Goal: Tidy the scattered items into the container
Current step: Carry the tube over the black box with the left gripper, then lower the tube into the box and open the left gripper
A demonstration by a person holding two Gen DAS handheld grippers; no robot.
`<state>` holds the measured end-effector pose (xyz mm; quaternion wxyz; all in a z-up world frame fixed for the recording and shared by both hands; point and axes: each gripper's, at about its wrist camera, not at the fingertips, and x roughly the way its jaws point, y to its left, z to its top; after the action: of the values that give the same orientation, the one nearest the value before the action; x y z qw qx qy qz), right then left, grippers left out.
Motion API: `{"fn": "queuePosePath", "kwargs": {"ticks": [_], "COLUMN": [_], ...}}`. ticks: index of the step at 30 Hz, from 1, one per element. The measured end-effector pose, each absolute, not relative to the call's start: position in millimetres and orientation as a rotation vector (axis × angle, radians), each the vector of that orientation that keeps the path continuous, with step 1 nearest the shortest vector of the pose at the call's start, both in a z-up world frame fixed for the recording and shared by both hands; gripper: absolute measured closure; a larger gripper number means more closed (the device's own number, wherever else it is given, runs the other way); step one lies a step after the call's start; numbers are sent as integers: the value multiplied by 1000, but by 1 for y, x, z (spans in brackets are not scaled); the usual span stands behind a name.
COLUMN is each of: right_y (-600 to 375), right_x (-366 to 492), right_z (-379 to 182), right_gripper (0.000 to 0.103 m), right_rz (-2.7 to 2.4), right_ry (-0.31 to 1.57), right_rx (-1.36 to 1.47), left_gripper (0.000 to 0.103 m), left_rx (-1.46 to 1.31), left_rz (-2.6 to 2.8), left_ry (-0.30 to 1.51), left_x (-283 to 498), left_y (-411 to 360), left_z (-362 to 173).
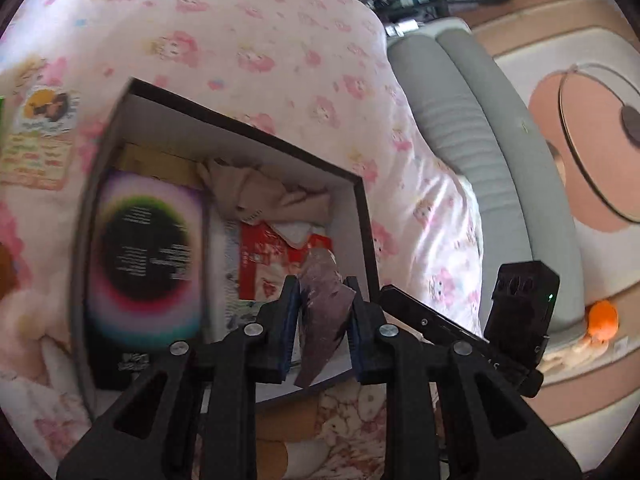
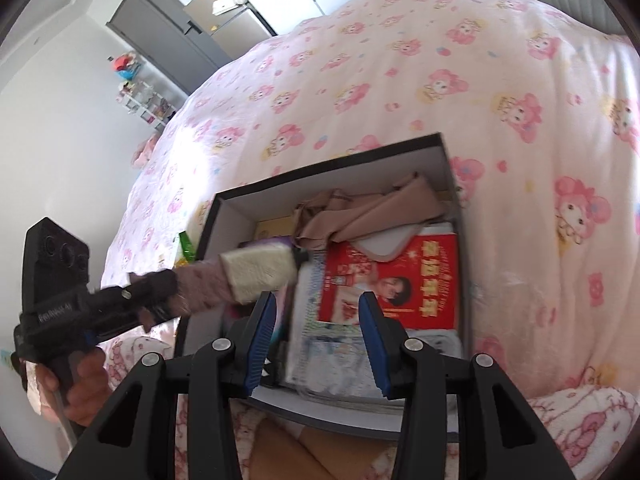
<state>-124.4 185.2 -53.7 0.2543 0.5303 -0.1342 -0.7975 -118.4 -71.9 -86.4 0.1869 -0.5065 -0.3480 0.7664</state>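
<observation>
Because it hangs limp and crumpled from the left gripper [image 1: 325, 304], whose jaws are clamped on its upper part, the mauve fabric piece [image 1: 322, 320] looks light, soft and floppy, so a pinch on a bunched fold seems the sensible hold, and it dangles just over the near edge of the open box [image 1: 256, 132] on the bed [image 1: 280, 40]. Further right, the right gripper [image 2: 318, 328] hovers above the same box with jaws apart and nothing between them, over a red printed packet [image 2: 400, 280] and a beige cloth [image 2: 380, 208] already lying inside.
</observation>
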Motion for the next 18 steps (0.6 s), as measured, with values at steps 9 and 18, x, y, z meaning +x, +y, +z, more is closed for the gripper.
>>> {"fn": "queuePosePath", "kwargs": {"ticks": [9,18], "right_y": [226,212], "right_x": [-124,-123], "right_z": [-69,-86], "right_gripper": [64,64], "right_rz": [-2234,-2185], "right_ry": [-402,-366], "right_rx": [1494,1539], "left_gripper": [85,75], "left_rx": [-1566,-1648], "left_rz": [1982,2171], "left_ry": [-881,-823], "left_x": [-174,-157], "left_y": [-34,-58], "left_z": [-134,-155]}}
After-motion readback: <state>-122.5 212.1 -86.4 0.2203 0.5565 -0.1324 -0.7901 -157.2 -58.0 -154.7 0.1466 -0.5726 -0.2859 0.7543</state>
